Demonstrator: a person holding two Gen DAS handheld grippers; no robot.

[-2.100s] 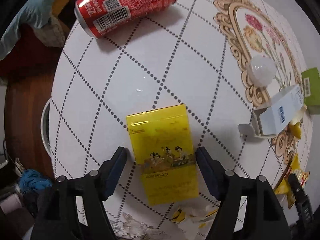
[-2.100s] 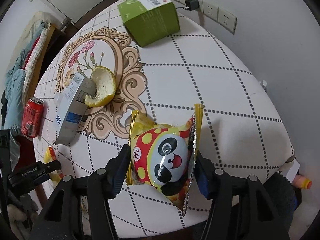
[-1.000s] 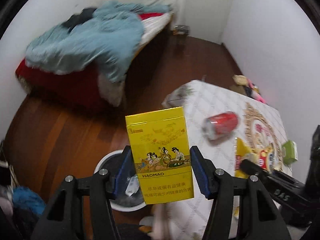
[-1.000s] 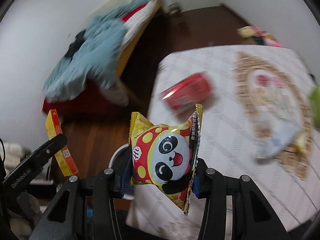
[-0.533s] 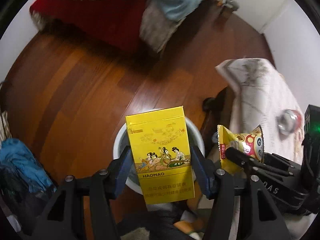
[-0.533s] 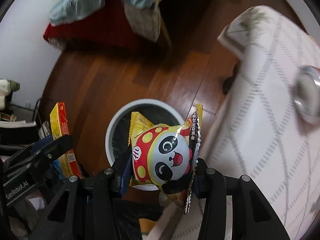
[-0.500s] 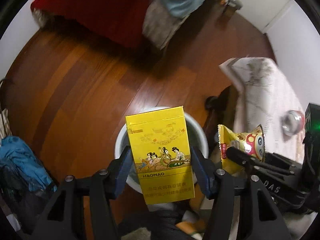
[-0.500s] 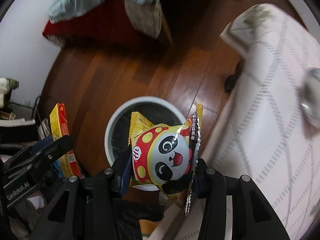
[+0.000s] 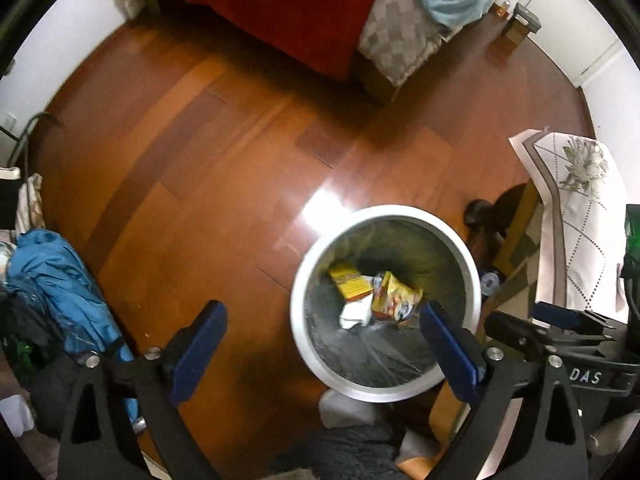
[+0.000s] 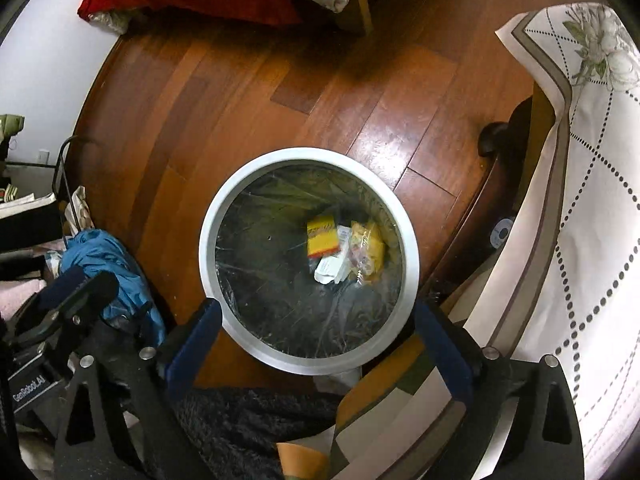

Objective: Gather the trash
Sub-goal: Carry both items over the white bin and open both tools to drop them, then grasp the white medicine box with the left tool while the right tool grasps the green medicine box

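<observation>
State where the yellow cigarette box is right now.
In both wrist views the yellow cigarette box lies at the bottom of the white-rimmed bin, beside the snack bag and white paper.

Box [image 10: 321, 236] and snack bag [image 10: 368, 250] inside bin [image 10: 208, 240].

Glossy wooden floor [image 10: 248, 92], clear plastic liner [image 10: 280, 308] in the bin, cloth tablecloth [image 10: 592, 208].

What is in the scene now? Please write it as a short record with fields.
bin: white round trash bin on the wooden floor
inside bin: yellow box, snack bag, white paper
left gripper: jaws opening, nothing between them
right gripper: jaws opening, nothing between them, above the bin
beside bin: table with patterned cloth
</observation>
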